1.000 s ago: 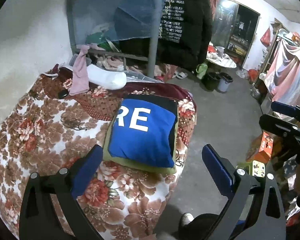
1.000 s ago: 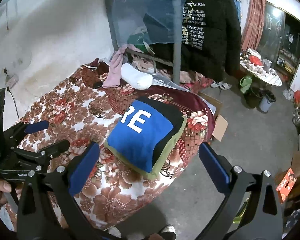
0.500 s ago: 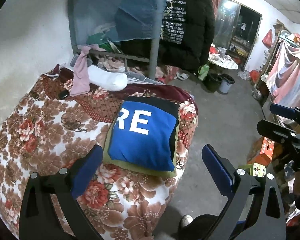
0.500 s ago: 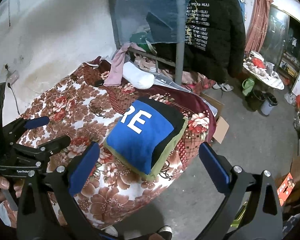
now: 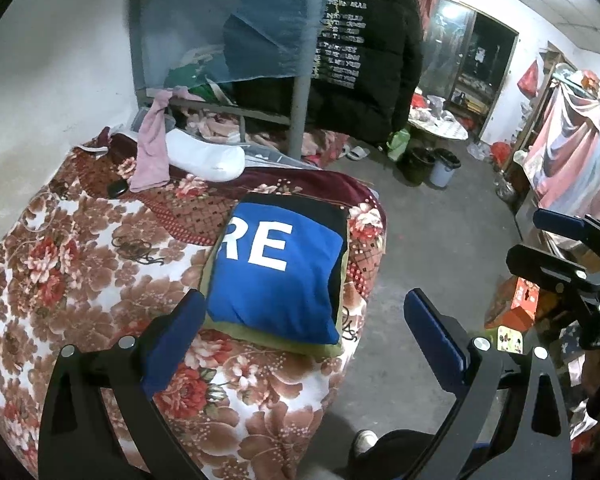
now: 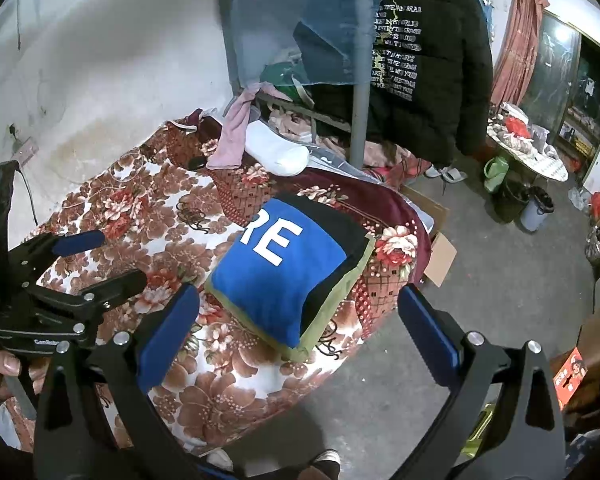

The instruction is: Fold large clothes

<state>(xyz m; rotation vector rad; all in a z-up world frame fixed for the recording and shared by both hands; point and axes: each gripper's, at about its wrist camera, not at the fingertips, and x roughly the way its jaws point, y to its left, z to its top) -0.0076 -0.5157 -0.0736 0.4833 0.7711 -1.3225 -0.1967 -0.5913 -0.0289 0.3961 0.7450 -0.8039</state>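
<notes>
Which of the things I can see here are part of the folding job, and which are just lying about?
Job:
- folded blue garment marked RE, top of the stack
- folded black garment under it
- folded olive garment at the bottom
- left gripper, right gripper, both open, holding nothing

Lying about:
- white sock
- pink cloth
- hanging black jacket
- bins on the floor

We take the grey pole point(image 5: 300, 92) as landmark. Black jacket point(image 5: 364, 52) hangs just right of it, printed back toward us. Blue netting point(image 5: 236, 24) drapes to its left. Below and left of the pole: white pillow point(image 5: 204, 160) on the floral blanket point(image 5: 80, 264), pink cloth point(image 5: 152, 152) beside it. Well right of the pole, two bins point(image 5: 432, 164) on the floor; round table point(image 6: 536, 160) behind them. Orange box point(image 5: 520, 304) far right.
</notes>
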